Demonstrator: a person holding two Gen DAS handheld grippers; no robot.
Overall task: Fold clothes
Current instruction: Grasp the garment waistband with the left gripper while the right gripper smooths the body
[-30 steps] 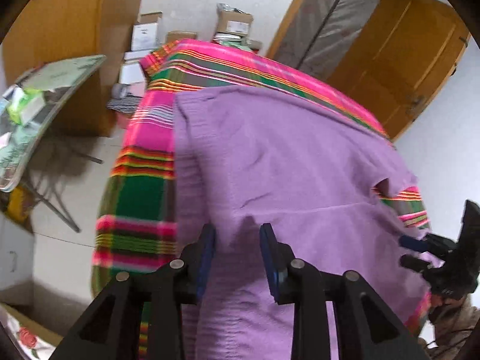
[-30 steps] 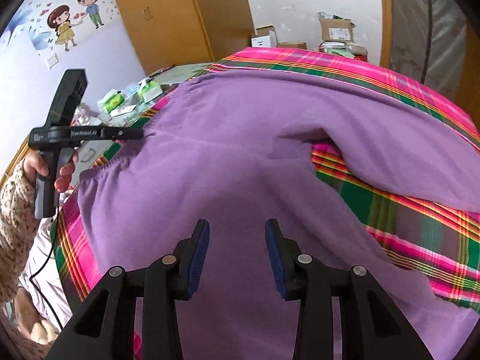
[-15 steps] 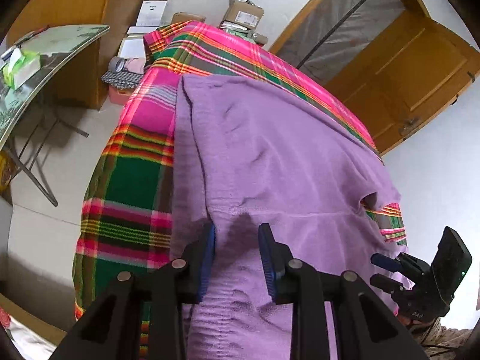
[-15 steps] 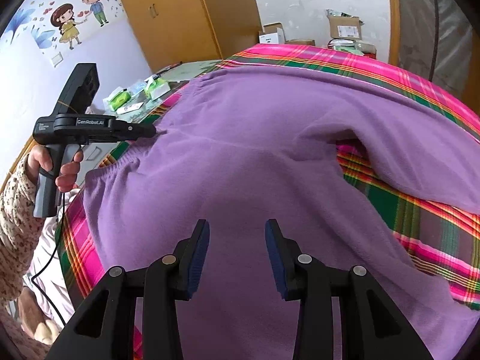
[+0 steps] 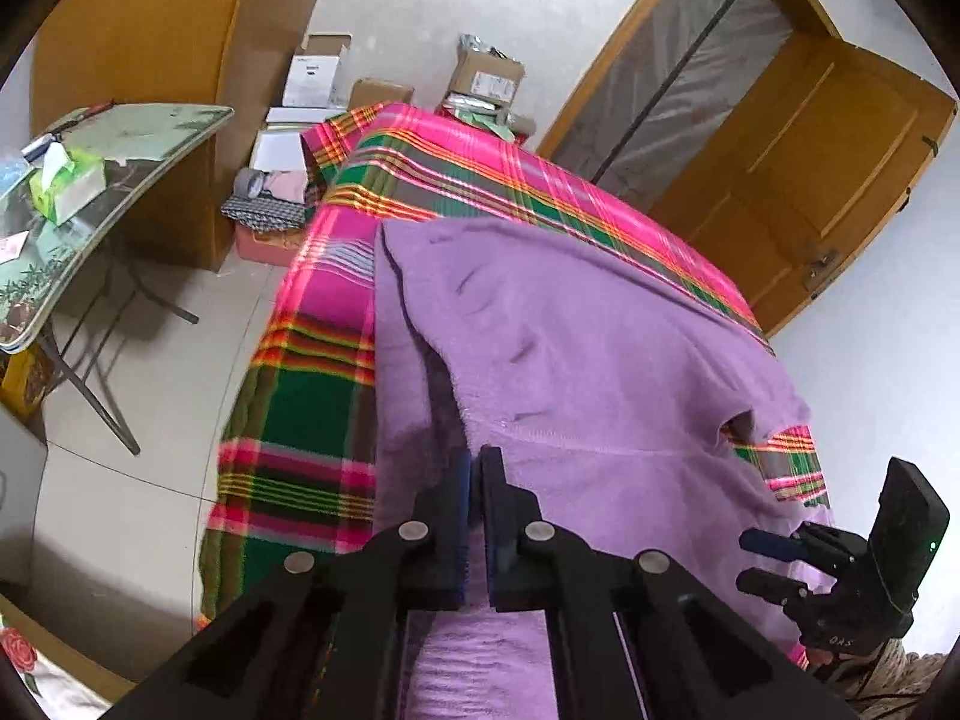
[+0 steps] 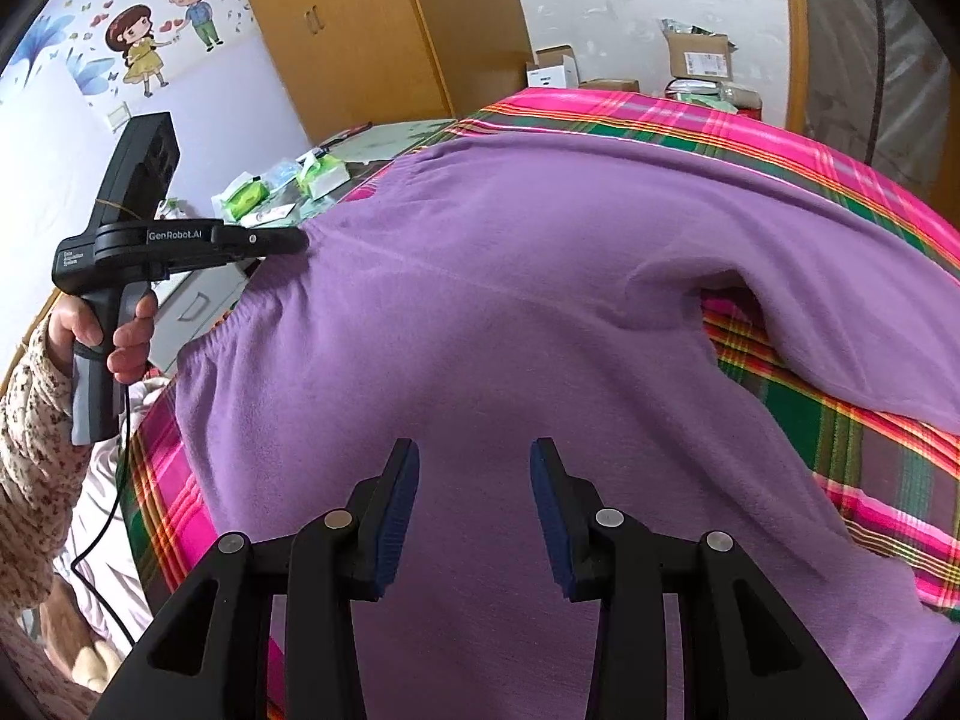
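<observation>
Left gripper (image 5: 477, 468), in its own wrist view, is pinching a raised fold of the purple garment (image 5: 600, 360), having just been closing on it; we are holding soft, limp fleece lying on the plaid bedspread (image 5: 300, 420). Right gripper (image 6: 474, 480), in its view, is hovering spread above the cloth, where we judge a hem edge the best hold.

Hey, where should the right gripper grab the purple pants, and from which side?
Judging by the layout, take the waistband edge of the purple pants nearest the right gripper, coming down from the near side. The fabric lies flat on the plaid blanket, so only an edge gives the pads something to pinch. The left gripper already pinches its end, so this matches it.
</observation>
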